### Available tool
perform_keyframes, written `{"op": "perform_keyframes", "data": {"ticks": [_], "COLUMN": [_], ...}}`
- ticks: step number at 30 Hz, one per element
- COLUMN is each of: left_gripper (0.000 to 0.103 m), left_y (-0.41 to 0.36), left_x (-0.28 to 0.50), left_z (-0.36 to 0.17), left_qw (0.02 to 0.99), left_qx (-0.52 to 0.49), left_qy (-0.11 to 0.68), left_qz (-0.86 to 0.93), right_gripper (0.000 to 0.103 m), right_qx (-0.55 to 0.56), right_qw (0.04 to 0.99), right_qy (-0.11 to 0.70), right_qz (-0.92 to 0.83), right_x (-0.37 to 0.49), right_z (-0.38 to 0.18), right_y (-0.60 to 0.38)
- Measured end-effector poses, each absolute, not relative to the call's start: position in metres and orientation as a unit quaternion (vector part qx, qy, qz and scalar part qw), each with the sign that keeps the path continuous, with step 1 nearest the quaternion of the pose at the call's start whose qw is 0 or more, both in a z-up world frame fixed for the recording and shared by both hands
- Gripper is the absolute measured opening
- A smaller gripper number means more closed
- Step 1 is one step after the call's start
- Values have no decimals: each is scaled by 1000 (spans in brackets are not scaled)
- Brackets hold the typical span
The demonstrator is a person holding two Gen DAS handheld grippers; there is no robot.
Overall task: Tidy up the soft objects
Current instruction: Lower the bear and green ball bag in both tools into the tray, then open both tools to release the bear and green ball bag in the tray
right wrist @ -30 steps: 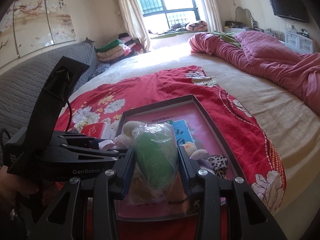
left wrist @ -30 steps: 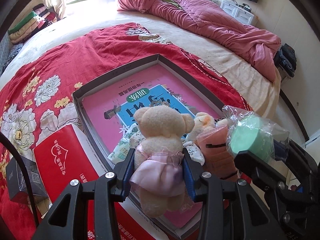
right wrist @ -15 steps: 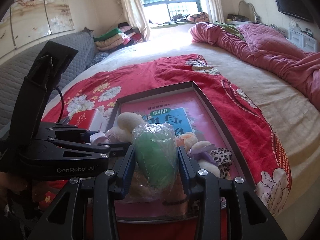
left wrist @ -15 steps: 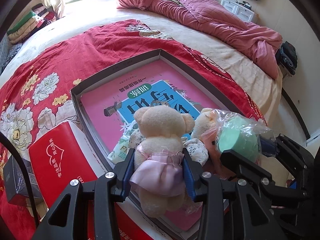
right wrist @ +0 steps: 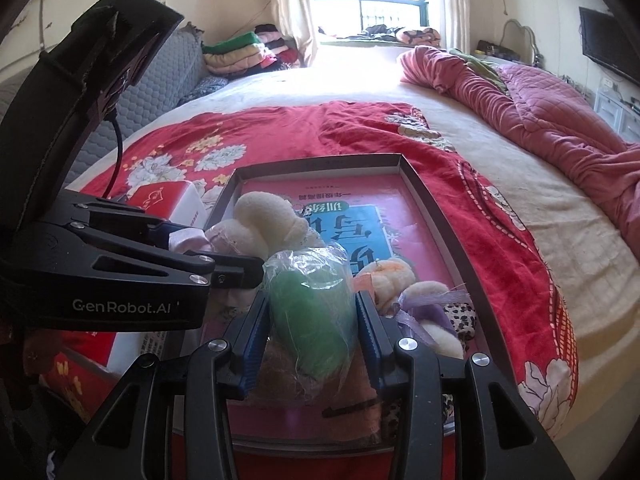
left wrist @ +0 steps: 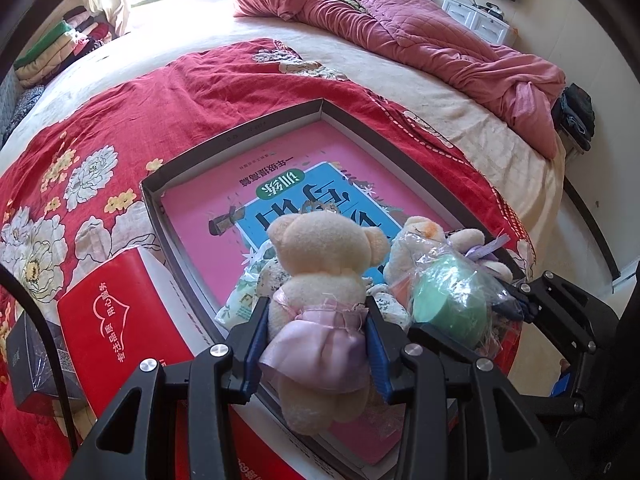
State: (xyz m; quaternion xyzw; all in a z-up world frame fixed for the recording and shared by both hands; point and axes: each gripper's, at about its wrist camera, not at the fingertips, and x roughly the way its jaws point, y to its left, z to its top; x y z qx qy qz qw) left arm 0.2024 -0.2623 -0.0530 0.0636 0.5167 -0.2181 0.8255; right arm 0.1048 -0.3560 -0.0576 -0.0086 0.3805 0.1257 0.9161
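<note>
Left gripper [left wrist: 316, 334] is clamped on a cream teddy bear [left wrist: 320, 280] in a pink skirt, blue pads pressing its waist from both sides, dead centre in the lower half of the left wrist view. The bear hangs upright with its back to the camera, feet dangling over the near edge of a shallow grey tray [left wrist: 240, 140] that sits on a red flowered blanket [left wrist: 160, 100] on the bed.

Right gripper [right wrist: 310, 338] has a green soft thing wrapped in a clear plastic bag [right wrist: 308, 304] between its pads, bottom centre of the right wrist view. Its jaws are easing open right now, but the bag is between them and the pads look like they touch its sides. In the left wrist view that same bagged green thing shows at lower right, just beside the bear.

Inside the tray there's a big pink book with a blue panel [left wrist: 280, 200] lying flat as the floor of it. A few more little plush toys are bunched at the near end of the tray: a cream one with an orange patch [right wrist: 384, 276] and one with a purple ribbon [right wrist: 432, 300], right of the green bag in the right wrist view. Something with a leopard print peeks out beside them, can't tell what it is.

Red box with a heart outline [left wrist: 116, 320] lies just left of the tray, lower left of the left wrist view. Crumpled pink quilt [left wrist: 420, 32] is heaped at the upper right, well apart from everything.
</note>
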Motion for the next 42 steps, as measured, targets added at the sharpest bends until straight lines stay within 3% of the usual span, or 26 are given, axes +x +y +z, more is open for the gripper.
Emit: {"op": "perform_keyframes", "data": {"ticks": [4,12,15,33,42], "left_gripper": [44,44,44,46,51], "left_y": [-264,-268,-269,-287,-282], "left_x": [201,199,198,187,189], "left_z": [-53,-54,-54,-59,-56], "left_qw": [825,825,824,810,816], "left_qx": [66,72,72,99,96], "left_qy": [517,517,516,523,519], "left_qz": [-218,-219,-220,-245,-237], "right_gripper": [58,59,69,73,74], "right_qx": [-13,-16,-14,11,8], "right_qw": [915,916,915,912,911], "right_qy": [385,384,389,397,400], "right_qz": [119,115,110,103,101], "right_x": [105,102,99,91,93], "right_z": [-60,-60,-61,-65,-68], "right_y": [-357,-359,-361,-374,-373]}}
